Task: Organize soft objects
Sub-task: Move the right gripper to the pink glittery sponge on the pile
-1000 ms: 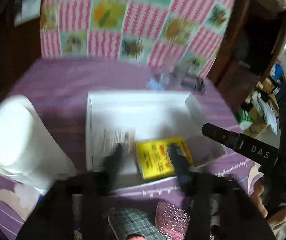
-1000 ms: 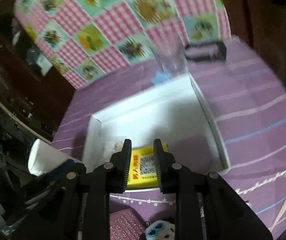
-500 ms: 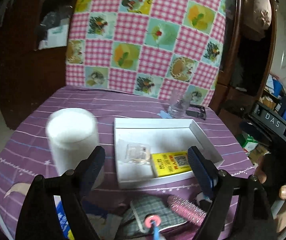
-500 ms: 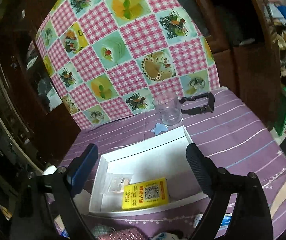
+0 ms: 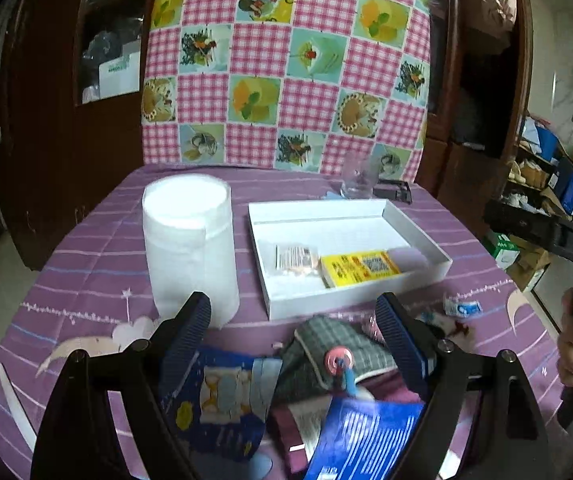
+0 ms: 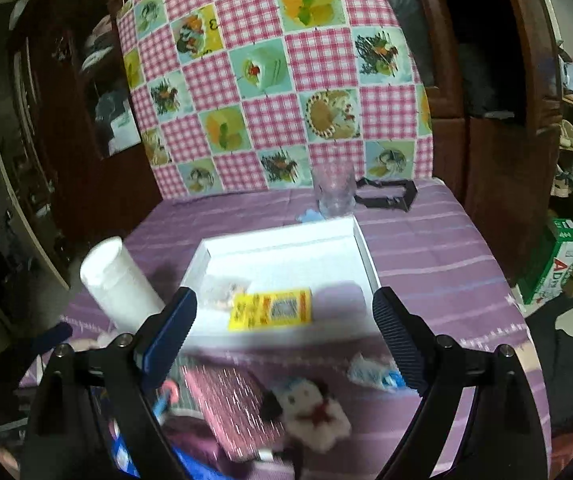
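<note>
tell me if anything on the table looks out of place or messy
Yes. The white box is tidy, holding a yellow packet and a clear packet, but the pouches and plush toy lie jumbled near the front edge.

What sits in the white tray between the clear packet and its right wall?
In the left wrist view, a yellow box lies in the white tray, right of the clear packet. Beyond the box, the tray floor is bare up to the wall.

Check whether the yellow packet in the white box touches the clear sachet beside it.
Touching, by the left wrist view: the yellow packet lies against the clear sachet inside the white box, no floor showing between their edges.
</note>
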The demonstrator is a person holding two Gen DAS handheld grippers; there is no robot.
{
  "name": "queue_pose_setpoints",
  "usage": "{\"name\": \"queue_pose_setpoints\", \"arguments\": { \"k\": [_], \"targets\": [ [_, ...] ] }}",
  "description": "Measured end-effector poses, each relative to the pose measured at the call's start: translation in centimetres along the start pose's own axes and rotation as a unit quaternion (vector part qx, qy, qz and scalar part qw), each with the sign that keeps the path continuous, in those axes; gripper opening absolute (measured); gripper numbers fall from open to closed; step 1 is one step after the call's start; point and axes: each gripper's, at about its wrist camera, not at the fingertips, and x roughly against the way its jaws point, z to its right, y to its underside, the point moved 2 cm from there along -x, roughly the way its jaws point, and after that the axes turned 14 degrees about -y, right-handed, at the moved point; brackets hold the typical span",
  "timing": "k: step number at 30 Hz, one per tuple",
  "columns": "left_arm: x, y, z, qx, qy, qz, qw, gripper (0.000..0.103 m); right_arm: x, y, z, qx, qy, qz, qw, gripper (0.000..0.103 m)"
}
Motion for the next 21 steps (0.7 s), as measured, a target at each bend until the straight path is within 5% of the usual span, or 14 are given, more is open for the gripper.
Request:
{"name": "queue_pose_setpoints", "arguments": {
  "k": [5,10,17,21],
  "targets": [
    [-0.4,2.1,0.0,-0.006,0.007,-0.014,0.9999,0.085,1.9,3.0,1.2,-0.023,0.0,0.016,1.0,0.089],
    [-1.2,4.1,-0.3,0.008,0.028,-0.029,0.9992,0.084,1.9,5.6,2.1,-0.05,-0.041,0.016,0.998,0.075],
    [-1.8,4.9,-1.5,0.03,0.043,-0.062,0.9967,0.083,-0.7,7.6,2.8,-0.105,-0.083,-0.065,0.989,0.053],
    [-2.3,5.0,-2.0,0.037,0.049,-0.087,0.9943,0.081,-0.9,8.2,2.6,-0.104,-0.078,-0.076,0.989,0.051]
  ]
}}
